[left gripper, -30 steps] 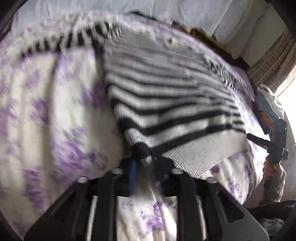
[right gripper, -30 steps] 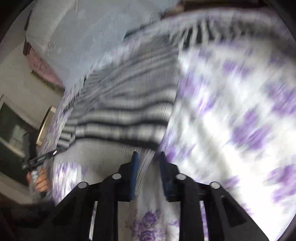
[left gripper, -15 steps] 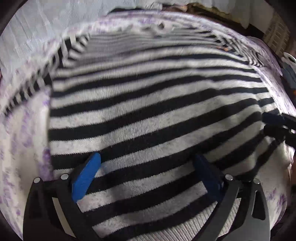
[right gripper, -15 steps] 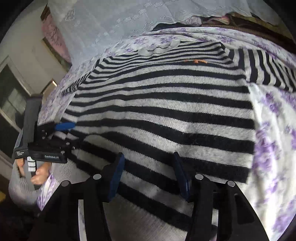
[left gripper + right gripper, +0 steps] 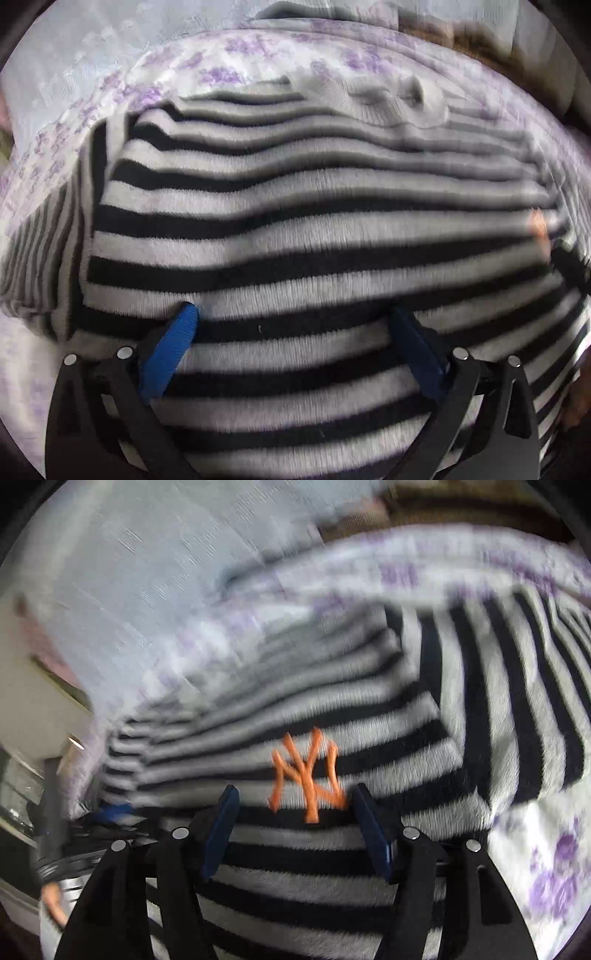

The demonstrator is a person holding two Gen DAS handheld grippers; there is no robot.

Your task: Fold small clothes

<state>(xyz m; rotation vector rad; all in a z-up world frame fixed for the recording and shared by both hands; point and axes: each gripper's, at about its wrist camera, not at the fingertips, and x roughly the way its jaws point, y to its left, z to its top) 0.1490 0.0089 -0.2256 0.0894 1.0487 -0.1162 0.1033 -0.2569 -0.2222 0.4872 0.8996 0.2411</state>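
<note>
Purple-flowered bedding (image 5: 229,70) carries the black-and-white striped sweater (image 5: 295,236), spread flat across it. Over its lower stripes the left gripper (image 5: 291,325) hovers with blue pads spread wide. Farther right, the right gripper (image 5: 293,801) gapes around the orange logo (image 5: 308,771).

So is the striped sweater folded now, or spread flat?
Mostly spread: the striped sweater lies flat on the floral bedsheet, one sleeve out sideways. Hem not in view.
</note>
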